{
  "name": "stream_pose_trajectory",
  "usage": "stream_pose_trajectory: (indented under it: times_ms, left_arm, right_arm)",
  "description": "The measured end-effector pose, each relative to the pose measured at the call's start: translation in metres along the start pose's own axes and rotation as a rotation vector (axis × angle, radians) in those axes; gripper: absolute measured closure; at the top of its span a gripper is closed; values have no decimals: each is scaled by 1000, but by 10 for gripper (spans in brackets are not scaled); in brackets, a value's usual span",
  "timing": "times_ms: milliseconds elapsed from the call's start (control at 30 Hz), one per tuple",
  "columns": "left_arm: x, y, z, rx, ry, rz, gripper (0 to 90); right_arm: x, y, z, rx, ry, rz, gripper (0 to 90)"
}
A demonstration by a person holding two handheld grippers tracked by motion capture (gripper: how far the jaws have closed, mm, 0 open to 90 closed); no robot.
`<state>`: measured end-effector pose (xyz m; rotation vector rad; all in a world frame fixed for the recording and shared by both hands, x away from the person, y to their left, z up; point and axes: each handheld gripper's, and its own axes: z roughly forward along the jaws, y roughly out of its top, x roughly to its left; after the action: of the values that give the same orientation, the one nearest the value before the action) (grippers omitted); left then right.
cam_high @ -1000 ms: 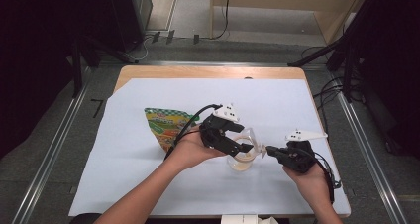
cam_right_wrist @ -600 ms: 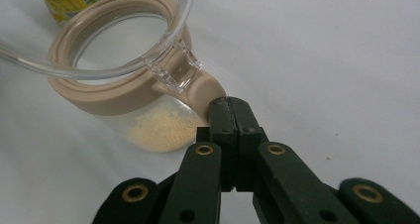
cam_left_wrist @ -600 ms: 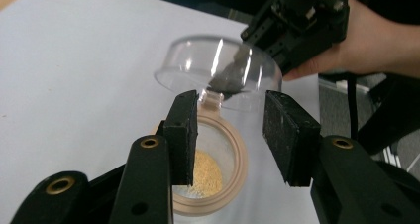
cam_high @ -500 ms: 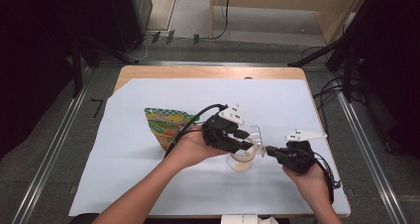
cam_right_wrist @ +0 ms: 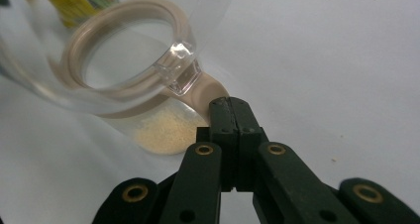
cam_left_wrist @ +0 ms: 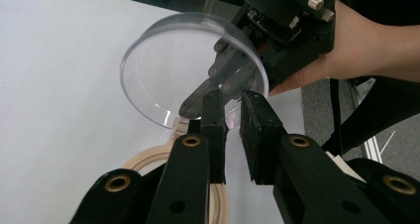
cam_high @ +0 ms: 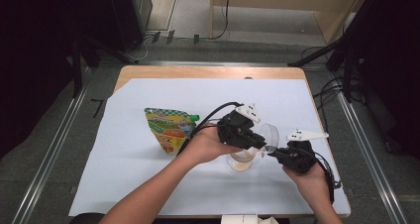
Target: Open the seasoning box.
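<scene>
Since the earlier frame, the left gripper (cam_high: 257, 140) is shifting a little toward the clear round plastic lid (cam_left_wrist: 173, 75), its jaws closing to a narrow gap, pinching nothing. The right gripper (cam_right_wrist: 229, 107) is keeping its jaws pressed together on the beige tab of the clear glass jar (cam_high: 241, 160), which is standing on the white-covered counter (cam_high: 124, 174), lid hinged open.

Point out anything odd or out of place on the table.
Nothing is spilled or damaged. The jar stands upright with its clear lid flipped open on the hinge. The pouch lies flat to its left.
</scene>
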<state>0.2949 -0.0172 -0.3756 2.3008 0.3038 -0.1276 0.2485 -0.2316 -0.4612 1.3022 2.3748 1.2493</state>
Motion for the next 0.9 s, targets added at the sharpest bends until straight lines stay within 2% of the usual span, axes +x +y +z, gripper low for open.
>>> stream_pose_trajectory:
  times_ms: [133,233,367,467,567,667,767,800,900]
  left_arm:
    - [0,-1,3,11,-7,-7,785]
    - [1,-5,-2,-1,-16,-18,762]
    - [1,-13,-14,-28,-23,-14,755]
    - [2,-20,-23,-51,-16,-24,773]
    - [3,-26,-32,-61,-17,-35,774]
    - [4,-30,-41,-67,-16,-51,759]
    - [4,-31,-47,-58,-3,-71,659]
    - [6,-34,-54,-52,-5,-102,607]
    - [7,-37,-64,-61,13,-107,563]
  right_arm:
    - [0,-1,-2,0,-9,-6,900]
    - [-2,-2,-10,-18,-21,13,900]
    - [1,-9,-22,-32,10,39,865]
    - [12,-16,-25,-19,29,19,860]
    - [25,-20,-26,-1,41,-29,835]
    - [37,-20,-25,-4,82,-59,783]
    - [45,-20,-24,-10,115,-80,747]
    - [50,-20,-23,-10,122,-108,736]
    - [56,-19,-21,-19,151,-117,721]
